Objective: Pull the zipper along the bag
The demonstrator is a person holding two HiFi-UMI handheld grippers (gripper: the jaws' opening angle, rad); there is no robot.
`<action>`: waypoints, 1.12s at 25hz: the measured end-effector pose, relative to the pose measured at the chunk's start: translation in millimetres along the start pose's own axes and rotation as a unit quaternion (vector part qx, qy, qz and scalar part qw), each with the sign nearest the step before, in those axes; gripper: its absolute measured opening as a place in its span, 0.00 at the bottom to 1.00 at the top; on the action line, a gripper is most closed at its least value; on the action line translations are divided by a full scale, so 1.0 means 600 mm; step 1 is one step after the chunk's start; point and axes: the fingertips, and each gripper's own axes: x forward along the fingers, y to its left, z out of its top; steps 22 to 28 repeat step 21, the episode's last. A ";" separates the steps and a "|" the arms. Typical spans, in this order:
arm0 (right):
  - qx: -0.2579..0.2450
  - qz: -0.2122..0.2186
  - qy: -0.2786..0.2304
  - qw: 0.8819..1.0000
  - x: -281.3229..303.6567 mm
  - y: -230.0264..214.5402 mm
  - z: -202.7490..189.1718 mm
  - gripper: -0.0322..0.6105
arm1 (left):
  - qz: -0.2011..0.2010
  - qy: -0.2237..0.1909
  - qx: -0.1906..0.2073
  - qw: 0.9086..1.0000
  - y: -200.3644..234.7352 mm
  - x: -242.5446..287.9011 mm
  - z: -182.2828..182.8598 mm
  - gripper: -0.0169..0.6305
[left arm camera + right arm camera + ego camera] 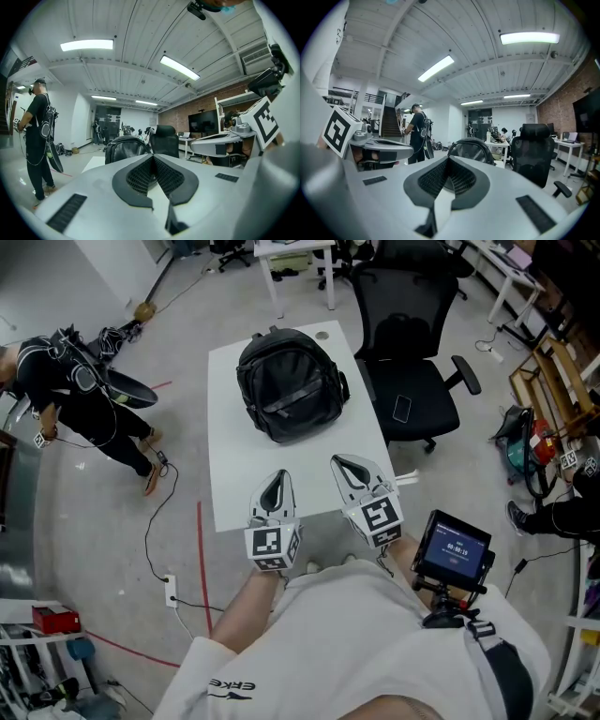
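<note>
Your left gripper [278,476] and right gripper [341,463] both sit pinched together on nothing, apart from the black backpack [289,381], which lies plump on the white table [234,488].

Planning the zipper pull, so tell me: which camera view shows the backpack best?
The head view. It shows the whole black backpack from above, lying on the white table, front panels and seams visible. The left gripper view and the right gripper view each catch only its upper part, partly hidden behind the jaws.
</note>
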 end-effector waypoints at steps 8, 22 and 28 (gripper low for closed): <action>-0.005 -0.003 -0.006 1.000 0.002 0.003 0.015 0.05 | 0.001 -0.014 0.008 1.000 0.001 0.007 0.007 0.03; -0.012 -0.003 -0.005 1.000 0.006 -0.005 0.006 0.05 | 0.006 -0.006 -0.009 1.000 0.012 0.022 -0.017 0.03; -0.012 -0.003 -0.005 1.000 0.006 -0.005 0.006 0.05 | 0.006 -0.006 -0.009 1.000 0.012 0.022 -0.017 0.03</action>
